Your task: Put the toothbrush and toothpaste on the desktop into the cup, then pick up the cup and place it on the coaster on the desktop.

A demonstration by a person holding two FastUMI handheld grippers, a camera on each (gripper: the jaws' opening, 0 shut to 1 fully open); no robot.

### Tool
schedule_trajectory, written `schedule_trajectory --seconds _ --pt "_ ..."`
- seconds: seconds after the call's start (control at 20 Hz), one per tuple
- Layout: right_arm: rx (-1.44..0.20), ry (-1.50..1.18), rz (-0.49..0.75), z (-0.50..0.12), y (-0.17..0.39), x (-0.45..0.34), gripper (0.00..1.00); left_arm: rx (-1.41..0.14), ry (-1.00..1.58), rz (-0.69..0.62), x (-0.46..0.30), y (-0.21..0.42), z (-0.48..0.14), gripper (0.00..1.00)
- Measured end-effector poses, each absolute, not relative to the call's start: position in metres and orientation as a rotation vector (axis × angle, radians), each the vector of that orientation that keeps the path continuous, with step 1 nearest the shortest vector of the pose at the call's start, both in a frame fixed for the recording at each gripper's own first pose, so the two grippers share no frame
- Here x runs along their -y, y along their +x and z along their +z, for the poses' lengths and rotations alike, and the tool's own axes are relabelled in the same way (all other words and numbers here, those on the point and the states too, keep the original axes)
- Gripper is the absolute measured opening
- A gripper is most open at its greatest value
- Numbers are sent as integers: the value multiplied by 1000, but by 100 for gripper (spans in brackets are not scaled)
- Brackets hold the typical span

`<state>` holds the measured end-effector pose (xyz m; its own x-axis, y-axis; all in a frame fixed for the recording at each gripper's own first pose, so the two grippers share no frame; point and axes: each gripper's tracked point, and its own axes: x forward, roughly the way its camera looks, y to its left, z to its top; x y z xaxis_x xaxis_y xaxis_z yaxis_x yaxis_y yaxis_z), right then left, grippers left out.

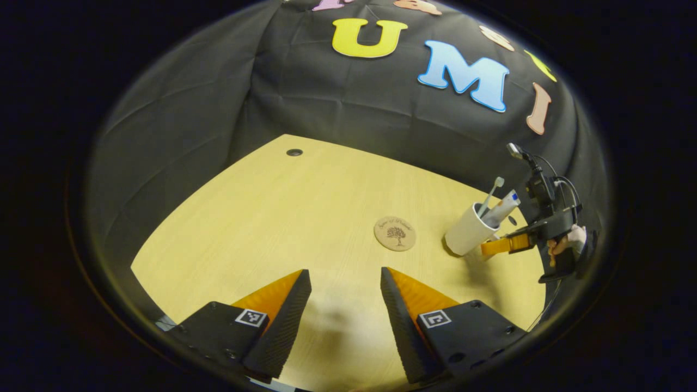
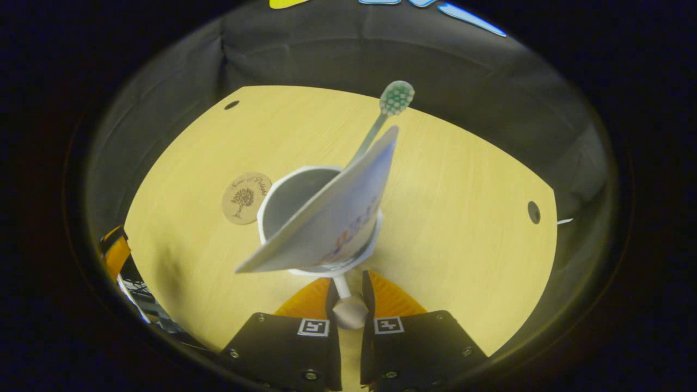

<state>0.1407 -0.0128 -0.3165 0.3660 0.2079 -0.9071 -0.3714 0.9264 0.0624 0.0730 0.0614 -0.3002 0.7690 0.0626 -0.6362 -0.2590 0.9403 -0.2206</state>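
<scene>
Fingers of the right gripper (image 2: pixel 348 291) are closed nearly together on the cup's handle (image 2: pixel 345 296), a thin white stem with a rounded knob at its end, which sits pinched between them in the right gripper view. Just ahead of them stands the white cup (image 2: pixel 297 198), upright on the counter (image 2: pixel 463 207), with the toothpaste (image 2: pixel 332 218) tube leaning out over its rim toward the camera and the toothbrush (image 2: pixel 389 106) rising behind it, bristle head up and tilted toward the counter's far edge. Beside the cup, toward the left of this view, lies the round wooden coaster (image 2: pixel 246 198) with a tree drawn on it, apart from the cup's base. The left gripper (image 1: pixel 346 302) hovers low over the counter's near edge in the left gripper view, its fingers spread wide with bare wood between them and nothing in their grasp. From there the coaster (image 1: pixel 395 233) lies ahead in the middle of the counter (image 1: pixel 283 218), and the cup (image 1: pixel 469 231) stands to its right near the counter's right edge, the toothbrush (image 1: pixel 491 194) and toothpaste (image 1: pixel 503 207) sticking up out of it. The right gripper (image 1: pixel 498 246) shows there against the cup's lower side, with a hand (image 1: pixel 569 242) holding it.
</scene>
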Motion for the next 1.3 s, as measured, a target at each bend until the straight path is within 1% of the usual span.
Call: schedule_trajectory --seconds 0.2,0.5,0.8,1.1,1.2,1.3 --pt "-1136 -166 397 -317 146 -18 15 -683 -311 185 -71 59 -301 86" --pt "-1134 -177 457 -312 152 -66 15 -688 -313 220 -89 62 -302 86" --pt "-1133 -199 508 -312 162 -114 15 -695 -326 257 -118 42 -308 86" --pt "-1149 -259 530 -320 165 -141 15 -697 -342 298 -141 40 -311 86" --pt "-1141 -278 529 -310 165 -149 14 -698 -347 301 -142 42 -313 86" --pt "-1148 -285 520 -318 166 -153 15 -703 -356 296 -140 44 -316 86"
